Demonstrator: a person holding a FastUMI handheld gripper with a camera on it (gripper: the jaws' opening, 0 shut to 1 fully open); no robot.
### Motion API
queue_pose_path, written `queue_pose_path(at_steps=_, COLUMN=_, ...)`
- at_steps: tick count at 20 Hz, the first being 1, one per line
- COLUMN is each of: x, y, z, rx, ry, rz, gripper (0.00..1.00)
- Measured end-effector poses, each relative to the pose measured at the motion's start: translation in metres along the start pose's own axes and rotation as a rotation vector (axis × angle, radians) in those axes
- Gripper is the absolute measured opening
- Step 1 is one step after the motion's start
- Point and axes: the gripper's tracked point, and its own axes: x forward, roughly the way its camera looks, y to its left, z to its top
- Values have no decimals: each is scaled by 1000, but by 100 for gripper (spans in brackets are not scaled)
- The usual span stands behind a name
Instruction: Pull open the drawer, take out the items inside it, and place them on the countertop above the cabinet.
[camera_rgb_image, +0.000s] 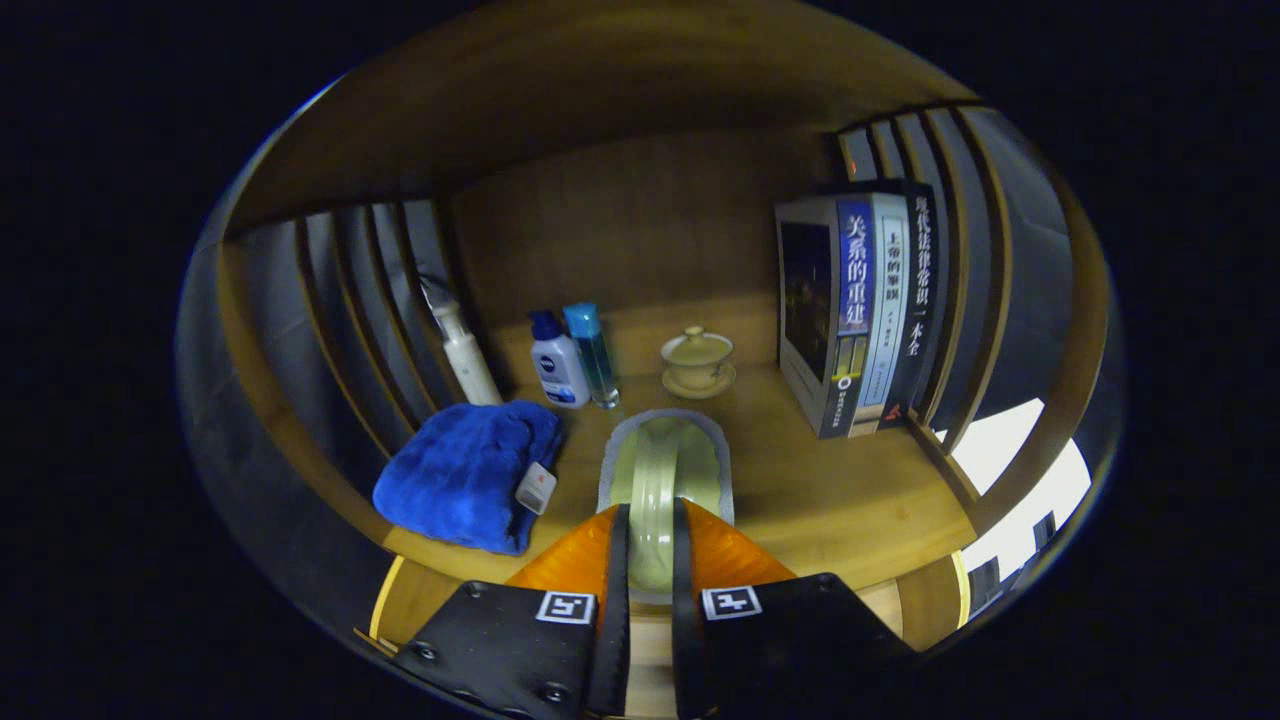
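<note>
Fingers of the gripper (650, 560) at the bottom centre of the frame are clenched on a pale green dish (662, 480), one on each side of the raised handle or rim that runs straight toward the camera, so the piece is carried edge-on and level rather than hanging. It sits low over the wooden countertop (800, 480), at or just above the surface; whether it already rests there I cannot tell. Judging from the task, this is one of the drawer's items being brought to its spot, and the open patch in the middle of the counter is the natural place for it. To the left, in the lower left of the frame, lies a folded blue towel (465, 475) with a small tag, close beside the dish but apart from it. Beyond the fingers, toward the centre, stand a white pump bottle (468, 355), a small bottle with a dark blue cap (558, 365) and a slim clear blue bottle (592, 350), then a lidded teacup on a saucer (697, 362). Upright books (855, 315) lean against the slatted side at the right. The dish needs lowering gently, clear of the towel and the teacup, before letting go.
</note>
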Motion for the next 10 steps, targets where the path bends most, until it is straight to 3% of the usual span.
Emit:
queue_pose_path(at_steps=6, x=34, y=-12, z=-17, rx=36, ry=120, rz=-32, gripper=26)
queue_pose_path(at_steps=10, x=41, y=-12, z=-18, rx=40, ry=120, rz=-35, gripper=27)
